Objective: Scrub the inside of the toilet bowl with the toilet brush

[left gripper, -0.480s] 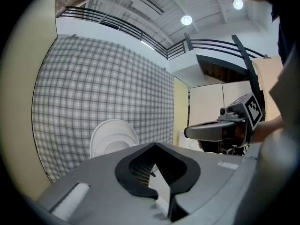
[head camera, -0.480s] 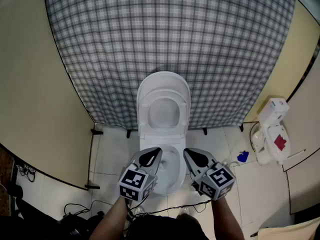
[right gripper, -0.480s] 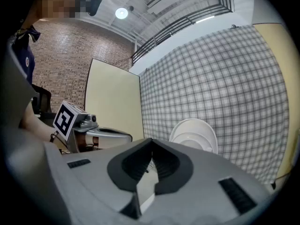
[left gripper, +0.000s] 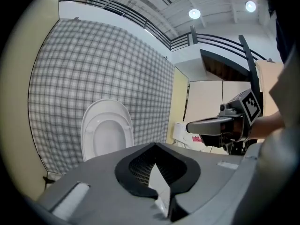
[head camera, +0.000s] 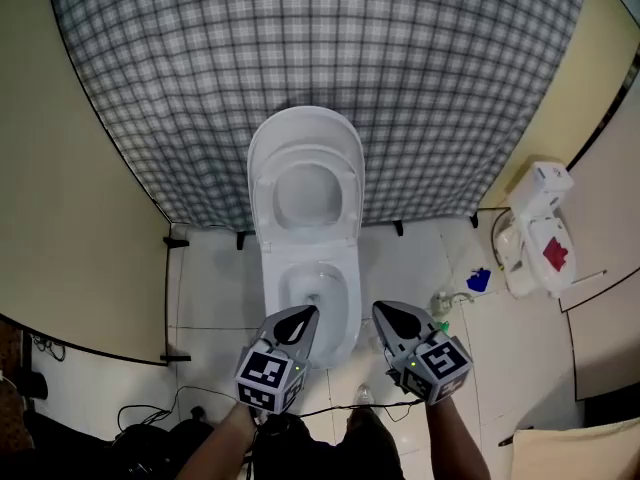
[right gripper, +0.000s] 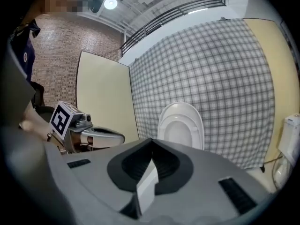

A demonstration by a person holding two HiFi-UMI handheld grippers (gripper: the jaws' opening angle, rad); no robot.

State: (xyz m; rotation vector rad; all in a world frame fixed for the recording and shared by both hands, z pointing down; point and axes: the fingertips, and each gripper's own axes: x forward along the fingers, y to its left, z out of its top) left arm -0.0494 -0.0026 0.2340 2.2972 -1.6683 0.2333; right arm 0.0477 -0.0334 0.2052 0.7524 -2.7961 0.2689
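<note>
Head view looked steeply down on a white ceramic toilet bowl (head camera: 318, 278) standing on the pale tiled floor (head camera: 410, 258), just in front of the two tools. The bowl's white lid (head camera: 305, 126) and the white seat ring (head camera: 346, 193) were both raised and leaned back against a grey-and-white checked cloth (head camera: 420, 78) that hung behind the toilet. The open bowl lay between that cloth and the tools, with a little water at its bottom.

The left tool (head camera: 308, 315) was held level with the bowl's near rim, its tip over the rim's left part. The right tool (head camera: 386, 313) was held just beside the bowl's right edge, over the floor. The two were near each other but apart, each pointing forward and somewhat downward. In the left gripper view the left tool's jaws met at their tips with nothing between them, and the raised lid showed beyond them to the left. In the right gripper view the right tool's jaws were likewise pressed together and empty, the lid showing just above and to the right of their tip.

Cream-coloured partition panels (head camera: 70, 218) stood on either side of the cloth. To the right, well apart from the bowl, a white plastic object with a red patch (head camera: 540, 236) sat on the floor, a small blue thing (head camera: 479, 280) near it. Black cables (head camera: 150, 413) lay on the floor at the lower left.
</note>
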